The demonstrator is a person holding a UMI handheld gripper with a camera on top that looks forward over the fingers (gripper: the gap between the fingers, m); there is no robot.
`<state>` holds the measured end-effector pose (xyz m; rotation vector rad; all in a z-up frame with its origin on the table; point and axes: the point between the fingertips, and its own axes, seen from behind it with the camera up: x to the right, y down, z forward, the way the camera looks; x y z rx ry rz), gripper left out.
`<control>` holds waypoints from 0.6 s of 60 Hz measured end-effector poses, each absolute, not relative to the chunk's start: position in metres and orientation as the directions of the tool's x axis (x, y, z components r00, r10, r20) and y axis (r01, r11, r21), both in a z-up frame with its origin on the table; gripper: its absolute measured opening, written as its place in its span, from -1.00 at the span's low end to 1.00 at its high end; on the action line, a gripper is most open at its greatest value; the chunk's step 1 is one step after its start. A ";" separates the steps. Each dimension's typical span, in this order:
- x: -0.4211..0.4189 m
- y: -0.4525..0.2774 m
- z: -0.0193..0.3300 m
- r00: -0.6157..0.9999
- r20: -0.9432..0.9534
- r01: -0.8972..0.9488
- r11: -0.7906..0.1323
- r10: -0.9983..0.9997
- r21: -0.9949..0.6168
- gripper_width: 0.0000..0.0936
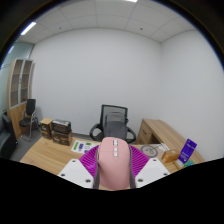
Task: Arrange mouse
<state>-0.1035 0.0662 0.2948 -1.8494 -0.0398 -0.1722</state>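
A pale pink computer mouse [114,161] with a light scroll wheel and buttons sits between my two fingers, lifted well above the desk. My gripper [114,160] is shut on the pink mouse, its magenta pads [92,161] pressing on both sides. The mouse's back end hides the space between the fingers.
A wooden desk [45,152] lies below and ahead. Behind it stands a black mesh office chair [114,123]. A purple box [187,150] sits on a wooden cabinet at right. Shelves [18,90] and stacked boxes [58,131] stand at the left wall.
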 end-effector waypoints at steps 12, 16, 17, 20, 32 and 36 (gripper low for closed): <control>0.097 0.083 0.197 0.973 0.130 0.038 -0.422 -0.190 -0.906 -0.14; 0.134 0.091 0.139 0.979 0.094 -0.007 -0.488 -0.182 -0.873 -0.14; 0.141 0.092 0.125 0.980 0.083 -0.020 -0.510 -0.179 -0.860 -0.14; 0.157 0.093 0.087 0.984 0.063 -0.042 -0.568 -0.164 -0.822 -0.13; 0.174 0.083 -0.009 0.995 0.028 -0.049 -0.688 -0.101 -0.724 -0.13; 0.174 0.087 -0.008 0.995 0.008 -0.057 -0.661 -0.096 -0.749 -0.12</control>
